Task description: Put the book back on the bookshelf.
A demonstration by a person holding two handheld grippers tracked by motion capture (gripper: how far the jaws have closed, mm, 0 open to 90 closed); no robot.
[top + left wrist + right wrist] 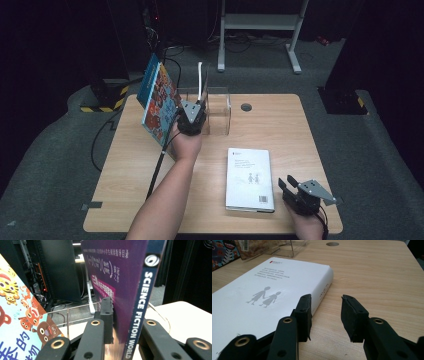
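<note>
left gripper [125, 322] | purple book [120, 277] clamped | top cut off

The table [300, 130] is pale wood with a fine grain. On it near the right lies a white book [249, 179] with two small grey figures on its cover. At the far left a picture book [159, 100] shows a blue edge and bright cartoon animals. The held purple book [120, 285] has a dark blue spine lettered white, "SCIENCE FICTION WORLD". The holder [217, 112] is clear.
</note>
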